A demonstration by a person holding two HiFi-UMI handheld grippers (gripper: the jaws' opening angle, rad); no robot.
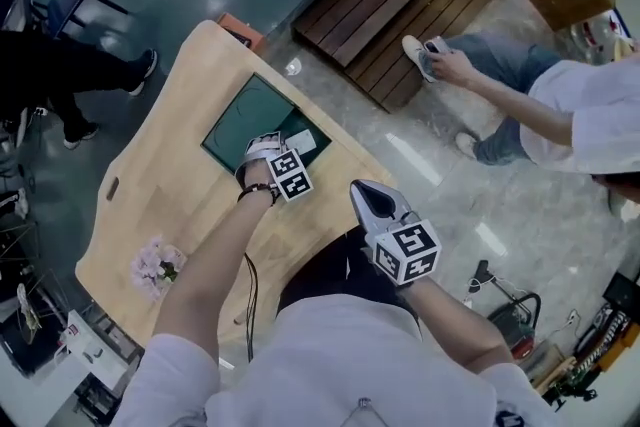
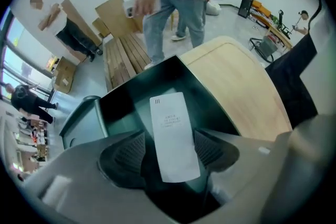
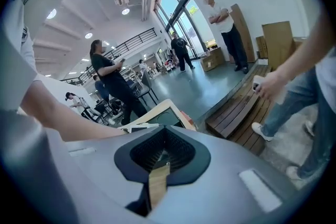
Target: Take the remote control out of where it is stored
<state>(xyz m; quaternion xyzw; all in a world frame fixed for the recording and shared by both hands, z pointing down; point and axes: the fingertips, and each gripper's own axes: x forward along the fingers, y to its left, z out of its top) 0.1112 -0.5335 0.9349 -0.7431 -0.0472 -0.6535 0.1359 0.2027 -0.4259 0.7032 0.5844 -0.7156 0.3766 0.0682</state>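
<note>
Now, left gripper (image 2: pixel 169 150): jaws narrowly apart, I straddle the flat white rectangular remote control (image 2: pixel 171 131) for a side grip
Right gripper (image 3: pixel 164 153): jaws together, empty, parked near right

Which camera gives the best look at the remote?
The left gripper view: the white remote shows full length between the parted jaws of the left claw. The head view shows only a white bit beside that claw. The right gripper view doesn't show it clearly.

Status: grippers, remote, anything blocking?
Left gripper jaws apart, straddling the remote control; not clamped. Right gripper jaws together, empty. It lies in the dark green tray. Nothing blocking it.
</note>
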